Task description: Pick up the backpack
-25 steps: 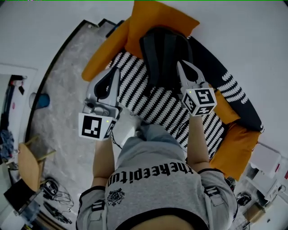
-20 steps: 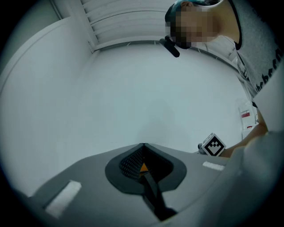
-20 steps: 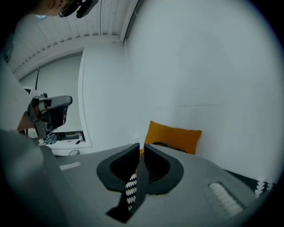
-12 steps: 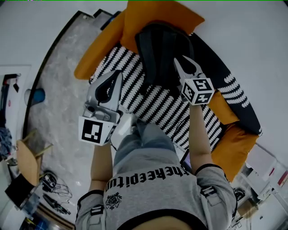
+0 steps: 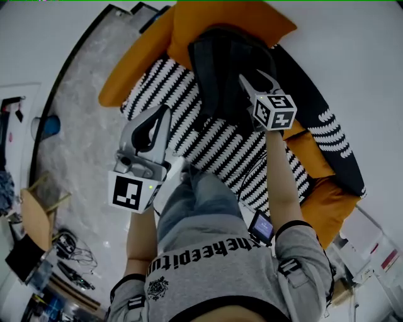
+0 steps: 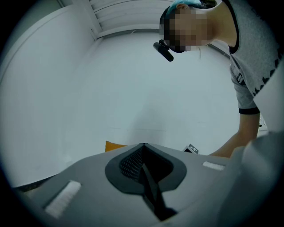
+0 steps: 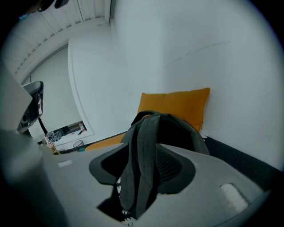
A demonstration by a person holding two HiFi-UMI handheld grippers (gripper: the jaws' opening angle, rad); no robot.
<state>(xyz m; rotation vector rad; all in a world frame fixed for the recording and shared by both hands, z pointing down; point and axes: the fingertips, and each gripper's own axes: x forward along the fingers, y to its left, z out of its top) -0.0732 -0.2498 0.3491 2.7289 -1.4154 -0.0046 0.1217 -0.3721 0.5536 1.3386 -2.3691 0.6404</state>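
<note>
Your right gripper (image 5: 257, 80) has come down onto the backpack (image 5: 220, 63) since a second ago, jaws opening, grey strap (image 7: 141, 150) between them, unpinched. Left gripper (image 5: 165, 114) clenched, empty. Pack leans on the orange cushion (image 5: 214, 19) — soft, floppy, likely light; take that strap near the top

Backpack (image 7: 177, 131) bottom hidden behind jaws of right gripper (image 7: 142, 143) — floor clutter (image 5: 68, 246) perhaps cables.

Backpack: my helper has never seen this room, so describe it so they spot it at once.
Find the couch with the black-and-white striped cover. At its wall end stands an orange cushion, and the backpack leans against it. It is the only plain black bag among orange cushions and stripes.
</note>
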